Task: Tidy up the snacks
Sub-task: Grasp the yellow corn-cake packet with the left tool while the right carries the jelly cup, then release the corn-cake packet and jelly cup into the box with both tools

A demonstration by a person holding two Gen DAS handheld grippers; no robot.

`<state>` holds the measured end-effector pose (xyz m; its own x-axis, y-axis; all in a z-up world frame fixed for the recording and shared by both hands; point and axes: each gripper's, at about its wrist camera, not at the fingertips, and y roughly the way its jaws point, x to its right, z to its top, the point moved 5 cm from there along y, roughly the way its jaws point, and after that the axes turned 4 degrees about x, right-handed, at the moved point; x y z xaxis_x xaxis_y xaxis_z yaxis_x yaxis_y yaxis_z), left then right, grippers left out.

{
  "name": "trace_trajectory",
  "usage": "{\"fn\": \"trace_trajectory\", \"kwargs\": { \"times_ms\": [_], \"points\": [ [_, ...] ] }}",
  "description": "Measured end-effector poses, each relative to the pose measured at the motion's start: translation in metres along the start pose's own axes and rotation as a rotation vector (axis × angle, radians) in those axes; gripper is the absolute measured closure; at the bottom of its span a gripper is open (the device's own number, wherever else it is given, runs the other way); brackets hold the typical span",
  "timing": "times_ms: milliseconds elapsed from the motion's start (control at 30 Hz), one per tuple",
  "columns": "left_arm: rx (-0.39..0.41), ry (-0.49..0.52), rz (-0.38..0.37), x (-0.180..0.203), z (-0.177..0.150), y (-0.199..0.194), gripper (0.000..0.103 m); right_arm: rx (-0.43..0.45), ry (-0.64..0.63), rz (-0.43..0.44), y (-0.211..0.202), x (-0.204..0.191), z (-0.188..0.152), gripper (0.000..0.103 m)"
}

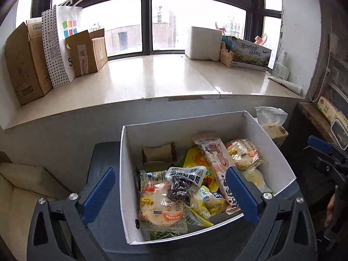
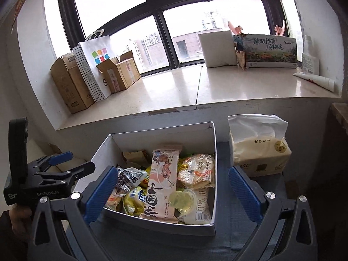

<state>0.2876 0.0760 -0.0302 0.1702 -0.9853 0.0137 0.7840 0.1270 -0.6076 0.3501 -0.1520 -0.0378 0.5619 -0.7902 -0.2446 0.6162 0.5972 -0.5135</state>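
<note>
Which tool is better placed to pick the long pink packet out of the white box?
Probably the right tool: it is open, and the long pink packet lies centred between its fingers. The open left tool frames the chips instead.

Home room: bay windowsill [image 1: 152, 76] with cardboard boxes [image 1: 24, 65], tissue pack [image 2: 258, 152].

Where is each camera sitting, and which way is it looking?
Left wrist: sits on the left tool, looking forward and down at the white box of snacks and the windowsill; the right tool shows at its right edge.
Right wrist: sits on the right tool, facing the same way; the left tool shows at its left.
Both share the box, the long pink packet, the tissue pack and the window.
</note>
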Motion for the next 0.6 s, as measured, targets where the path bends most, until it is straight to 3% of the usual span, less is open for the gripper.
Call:
{"fn": "trace_trajectory", "kwargs": {
  "times_ms": [133,300,367,467,600],
  "points": [
    [0.169,-0.02,-0.046,0.009,0.009,-0.051,0.0,0.07,-0.043,-0.005,-0.028,-0.011,0.004,0.0],
    [0.287,0.004,0.009,0.015,0.016,-0.111,0.0,0.205,-0.107,0.011,-0.08,-0.037,0.013,0.0],
    [0.3,-0.022,-0.035,0.013,0.013,-0.133,0.0,0.248,-0.094,0.05,-0.101,-0.045,0.015,0.0],
    [0.255,-0.059,-0.075,0.015,0.0,-0.16,0.0,0.214,-0.101,0.079,-0.122,-0.059,0.011,0.0],
    [0.198,-0.033,-0.049,0.022,-0.031,-0.191,0.0,0.202,-0.099,0.081,-0.151,-0.068,-0.006,0.0]
  ]
}}
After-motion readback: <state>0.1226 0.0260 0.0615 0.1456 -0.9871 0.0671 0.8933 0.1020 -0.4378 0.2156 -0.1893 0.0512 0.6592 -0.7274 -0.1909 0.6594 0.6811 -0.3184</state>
